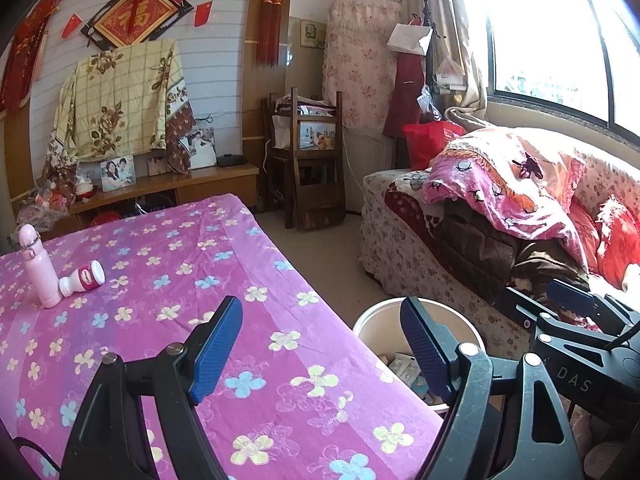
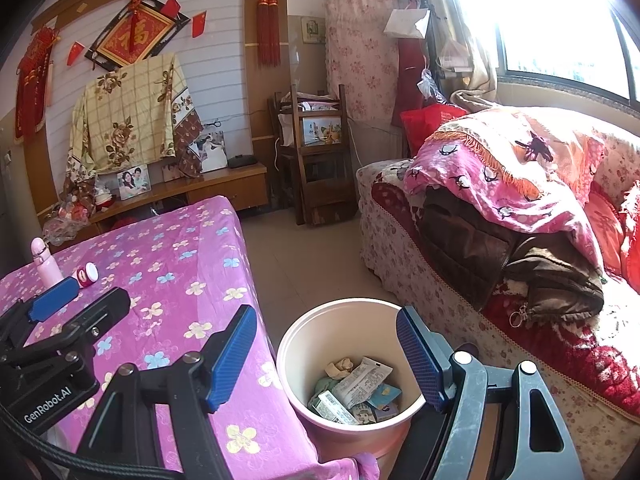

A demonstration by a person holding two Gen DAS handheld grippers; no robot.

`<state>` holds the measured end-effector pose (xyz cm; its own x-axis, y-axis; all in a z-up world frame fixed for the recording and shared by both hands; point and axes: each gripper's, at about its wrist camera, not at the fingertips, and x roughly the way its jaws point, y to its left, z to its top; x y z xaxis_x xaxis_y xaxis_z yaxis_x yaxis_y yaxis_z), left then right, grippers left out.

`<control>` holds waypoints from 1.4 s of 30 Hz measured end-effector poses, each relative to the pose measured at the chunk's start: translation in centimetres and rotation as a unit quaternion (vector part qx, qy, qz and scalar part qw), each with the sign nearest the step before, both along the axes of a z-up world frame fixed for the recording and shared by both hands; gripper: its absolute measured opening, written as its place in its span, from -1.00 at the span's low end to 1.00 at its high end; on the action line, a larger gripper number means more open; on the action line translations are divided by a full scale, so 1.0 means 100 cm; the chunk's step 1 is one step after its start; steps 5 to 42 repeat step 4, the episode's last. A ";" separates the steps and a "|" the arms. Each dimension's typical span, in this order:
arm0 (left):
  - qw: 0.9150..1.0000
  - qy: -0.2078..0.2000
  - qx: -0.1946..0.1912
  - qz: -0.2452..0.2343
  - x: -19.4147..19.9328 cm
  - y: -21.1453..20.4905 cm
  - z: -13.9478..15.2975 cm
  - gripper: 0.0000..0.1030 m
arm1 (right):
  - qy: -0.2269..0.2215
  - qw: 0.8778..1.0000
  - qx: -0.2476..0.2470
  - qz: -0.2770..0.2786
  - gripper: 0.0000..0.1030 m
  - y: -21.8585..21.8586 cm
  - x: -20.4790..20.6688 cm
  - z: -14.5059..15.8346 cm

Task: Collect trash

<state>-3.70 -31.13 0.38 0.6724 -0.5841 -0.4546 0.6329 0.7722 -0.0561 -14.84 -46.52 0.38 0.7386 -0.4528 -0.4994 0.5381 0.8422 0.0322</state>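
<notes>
We are holding left gripper (image 1: pixel 320 344) and right gripper (image 2: pixel 326 354) with fingers spread wide, gripping nothing. Trash bin (image 2: pixel 304 332) standing on floor beside counter (image 2: pixel 180 248), directly below right fingers, wrappers (image 2: pixel 360 380) lying inside.

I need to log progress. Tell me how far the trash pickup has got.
Done: wrappers and crumpled paper already lie in the bin beside the table. In hand: nothing; the left tongs and right tongs are both open and empty. Left: a small red-and-white bottle lies tipped over on the table, beside an upright pink flask that is probably not trash.
</notes>
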 end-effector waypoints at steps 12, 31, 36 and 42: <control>1.000 0.014 0.000 -0.008 0.005 0.003 -0.005 0.58 | 0.005 1.000 0.001 -0.001 0.47 -0.002 0.001 -0.004; 1.000 0.014 0.000 -0.008 0.005 0.003 -0.005 0.58 | 0.005 1.000 0.001 -0.001 0.47 -0.002 0.001 -0.004; 1.000 0.014 0.000 -0.008 0.005 0.003 -0.005 0.58 | 0.005 1.000 0.001 -0.001 0.47 -0.002 0.001 -0.004; 1.000 0.014 0.000 -0.008 0.005 0.003 -0.005 0.58 | 0.005 1.000 0.001 -0.001 0.47 -0.002 0.001 -0.004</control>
